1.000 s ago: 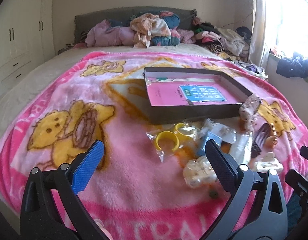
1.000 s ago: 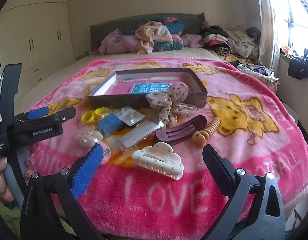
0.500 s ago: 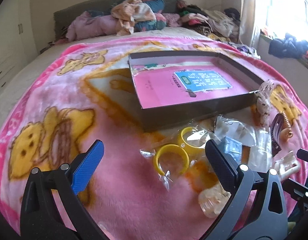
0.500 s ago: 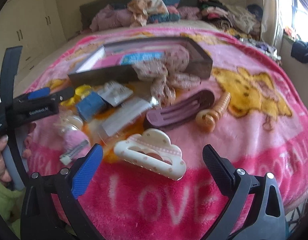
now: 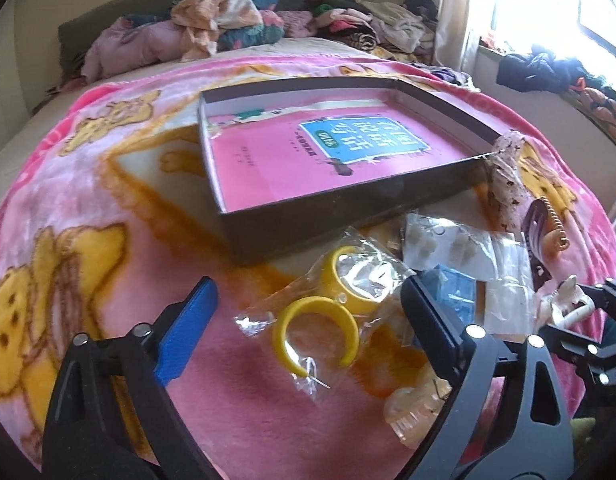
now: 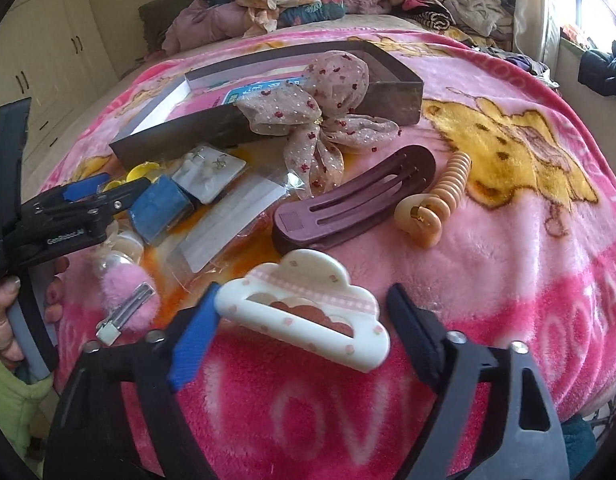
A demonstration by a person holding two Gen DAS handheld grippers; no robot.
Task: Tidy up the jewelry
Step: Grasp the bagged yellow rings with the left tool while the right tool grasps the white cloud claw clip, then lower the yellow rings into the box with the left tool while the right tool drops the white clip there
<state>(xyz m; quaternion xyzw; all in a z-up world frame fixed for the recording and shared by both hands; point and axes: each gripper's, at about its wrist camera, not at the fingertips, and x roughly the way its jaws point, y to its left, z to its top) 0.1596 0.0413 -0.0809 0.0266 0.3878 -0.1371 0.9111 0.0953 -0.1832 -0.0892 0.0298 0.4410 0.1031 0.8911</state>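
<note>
Cloud clip (image 6: 304,312) lies crosswise between right gripper (image 6: 304,336) fingers — closing, not gripping; left gripper (image 5: 308,320) likewise over yellow rings (image 5: 319,330).

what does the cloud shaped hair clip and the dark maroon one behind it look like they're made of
Cloud-shaped claw clip: looks like glossy hard plastic, cream with pink dots and a pink checked band; it catches smooth highlights. Maroon hair clip: probably matte plastic, moulded slots, dull even surface, no shine. Neither can be confirmed by look alone.
</note>
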